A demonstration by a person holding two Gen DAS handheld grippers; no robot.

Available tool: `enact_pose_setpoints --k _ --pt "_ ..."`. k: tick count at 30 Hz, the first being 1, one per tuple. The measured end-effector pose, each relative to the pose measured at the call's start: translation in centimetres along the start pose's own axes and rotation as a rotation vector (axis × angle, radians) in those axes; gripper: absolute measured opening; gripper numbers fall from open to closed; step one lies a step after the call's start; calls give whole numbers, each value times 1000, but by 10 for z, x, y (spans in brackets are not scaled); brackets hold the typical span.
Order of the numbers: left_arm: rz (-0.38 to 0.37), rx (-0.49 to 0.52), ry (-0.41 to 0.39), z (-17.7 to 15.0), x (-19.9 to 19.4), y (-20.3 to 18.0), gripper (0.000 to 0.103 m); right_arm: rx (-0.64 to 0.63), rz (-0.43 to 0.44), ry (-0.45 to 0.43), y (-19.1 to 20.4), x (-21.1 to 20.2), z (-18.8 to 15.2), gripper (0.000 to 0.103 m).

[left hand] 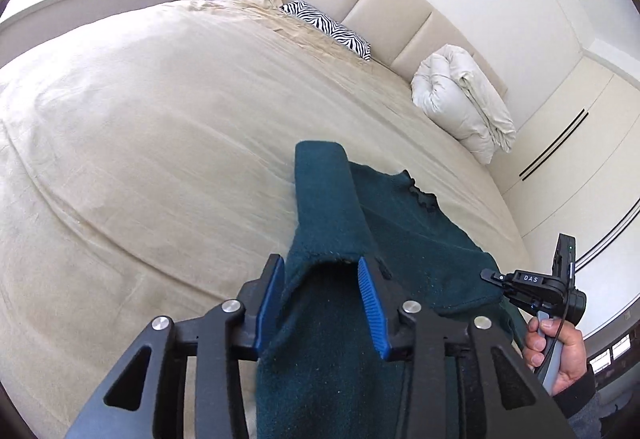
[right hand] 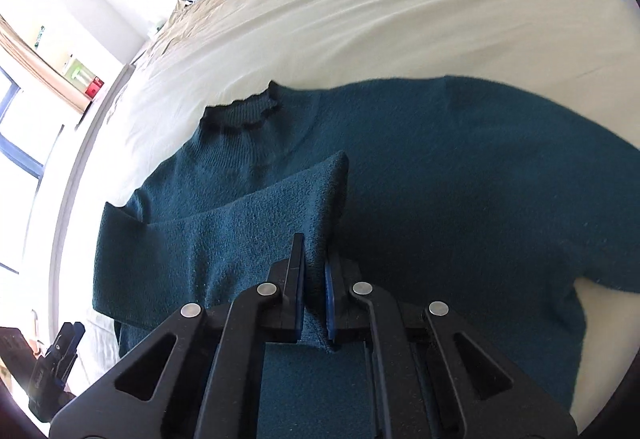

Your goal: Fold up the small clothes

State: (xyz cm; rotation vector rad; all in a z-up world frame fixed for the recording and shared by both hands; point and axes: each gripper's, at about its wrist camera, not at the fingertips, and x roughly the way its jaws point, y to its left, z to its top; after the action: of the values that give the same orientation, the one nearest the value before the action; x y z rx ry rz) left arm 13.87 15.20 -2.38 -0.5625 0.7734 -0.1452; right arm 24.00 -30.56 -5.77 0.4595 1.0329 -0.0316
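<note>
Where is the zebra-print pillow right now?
The zebra-print pillow lies at the head of the bed, against the padded headboard; in the left wrist view it sits left of the rolled white duvet, far beyond the teal sweater.

Sweater (right hand: 420, 167): fuzzy matt teal knit; bedsheet (left hand: 160, 127): smooth beige cloth; gripper pads (left hand: 370, 299): ribbed blue.

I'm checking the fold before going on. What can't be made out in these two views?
- Left wrist view: the teal sweater's lower body, hidden behind the left gripper.
- Right wrist view: the sweater's hem, behind the right gripper; its far sleeve end, cut off by the right edge.
</note>
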Motion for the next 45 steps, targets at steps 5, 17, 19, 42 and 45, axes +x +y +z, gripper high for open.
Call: enact_pose_setpoints --k 5,17,19,42,45 --pt "0 14 -33 25 0 4 25 -5 -103 -28 -19 -2 25 7" --pt "-70 53 56 75 79 -20 15 63 -103 17 -67 22 5 7" --pt "-93 45 104 78 102 -20 13 73 -83 20 -71 23 4 8" --pt "-64 238 311 48 146 -18 4 152 83 23 -102 -7 -32 13" --pt "-43 287 293 32 125 -21 5 165 89 18 -105 -12 -39 13"
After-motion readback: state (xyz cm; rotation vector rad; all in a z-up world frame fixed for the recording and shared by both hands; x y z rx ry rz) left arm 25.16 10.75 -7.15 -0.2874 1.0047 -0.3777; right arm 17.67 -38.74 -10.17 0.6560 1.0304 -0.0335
